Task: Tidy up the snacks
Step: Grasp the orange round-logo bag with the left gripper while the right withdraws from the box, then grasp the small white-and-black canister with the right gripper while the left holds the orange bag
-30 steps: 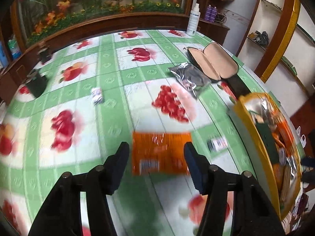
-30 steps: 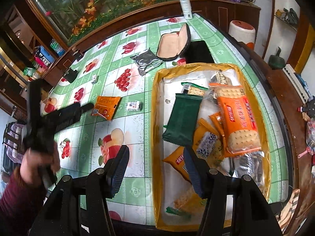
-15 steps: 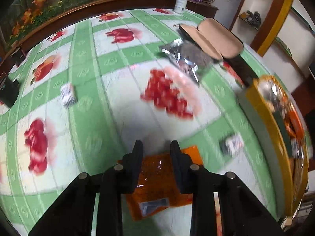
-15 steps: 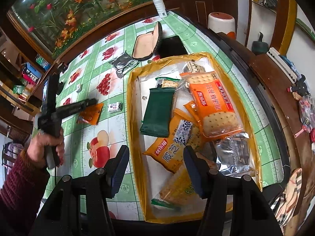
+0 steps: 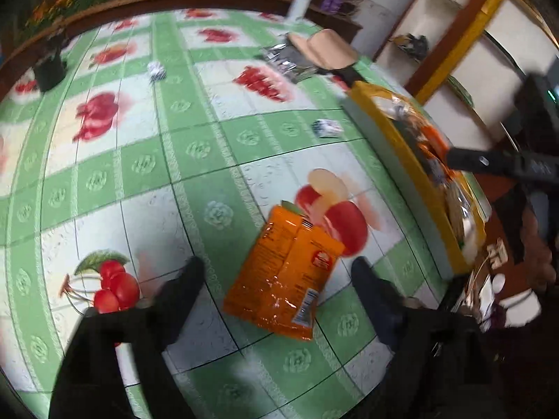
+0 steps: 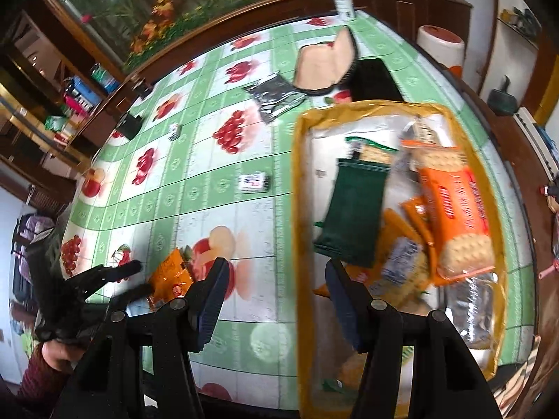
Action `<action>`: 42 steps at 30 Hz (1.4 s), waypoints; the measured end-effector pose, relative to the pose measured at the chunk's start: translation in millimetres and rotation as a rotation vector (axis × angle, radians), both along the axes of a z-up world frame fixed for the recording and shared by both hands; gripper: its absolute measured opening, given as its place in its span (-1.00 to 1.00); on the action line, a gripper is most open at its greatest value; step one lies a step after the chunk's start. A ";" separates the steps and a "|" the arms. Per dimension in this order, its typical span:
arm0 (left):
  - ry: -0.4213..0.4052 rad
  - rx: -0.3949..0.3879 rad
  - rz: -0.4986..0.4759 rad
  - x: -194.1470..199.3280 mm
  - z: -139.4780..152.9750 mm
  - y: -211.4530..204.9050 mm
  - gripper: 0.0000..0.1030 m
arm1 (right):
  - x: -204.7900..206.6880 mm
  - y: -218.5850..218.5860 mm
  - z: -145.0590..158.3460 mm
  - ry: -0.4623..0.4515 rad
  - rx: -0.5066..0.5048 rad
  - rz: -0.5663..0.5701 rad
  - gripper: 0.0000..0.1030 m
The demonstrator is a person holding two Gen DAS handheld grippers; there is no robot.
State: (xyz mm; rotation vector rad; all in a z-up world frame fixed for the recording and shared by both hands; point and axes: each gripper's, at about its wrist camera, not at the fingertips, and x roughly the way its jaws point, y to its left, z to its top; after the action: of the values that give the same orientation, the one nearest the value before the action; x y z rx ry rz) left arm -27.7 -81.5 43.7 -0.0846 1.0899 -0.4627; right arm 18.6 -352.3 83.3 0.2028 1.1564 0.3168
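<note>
An orange snack packet lies flat on the green fruit-print surface, between the left tongs — jaws just opened wide, not touching it. The right tongs hang half open and empty beside the yellow-rimmed tray of snacks.

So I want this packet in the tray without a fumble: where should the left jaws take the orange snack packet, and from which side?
The orange snack packet lies flat on the tablecloth, tilted, between the left gripper's jaws, which have just been opening. Probably best from above, pinching across its narrow width at mid-body, one jaw on each long edge; the flat crinkly film offers no raised part.
</note>
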 end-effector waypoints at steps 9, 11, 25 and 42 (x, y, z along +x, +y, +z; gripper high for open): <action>0.007 0.137 -0.116 2.4 -18.3 -32.4 0.07 | -7.5 11.5 -0.9 -0.005 -0.015 0.044 0.19; -0.016 0.176 -0.120 2.9 -19.6 -38.3 0.07 | -8.3 7.3 0.2 -0.007 -0.017 0.036 0.19; -0.016 0.208 0.189 -7.7 -17.7 -0.3 -0.43 | 53.8 43.9 -13.0 0.040 -0.003 0.151 0.19; -0.019 0.197 0.240 -19.1 -18.2 7.9 -0.41 | 122.2 104.4 -59.1 0.164 -0.053 0.304 0.19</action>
State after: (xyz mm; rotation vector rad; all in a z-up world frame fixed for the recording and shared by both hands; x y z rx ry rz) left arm -46.8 -73.6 25.5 -0.0369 1.0858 -0.1395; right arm 140.9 -247.8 24.2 0.0051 1.3585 0.5447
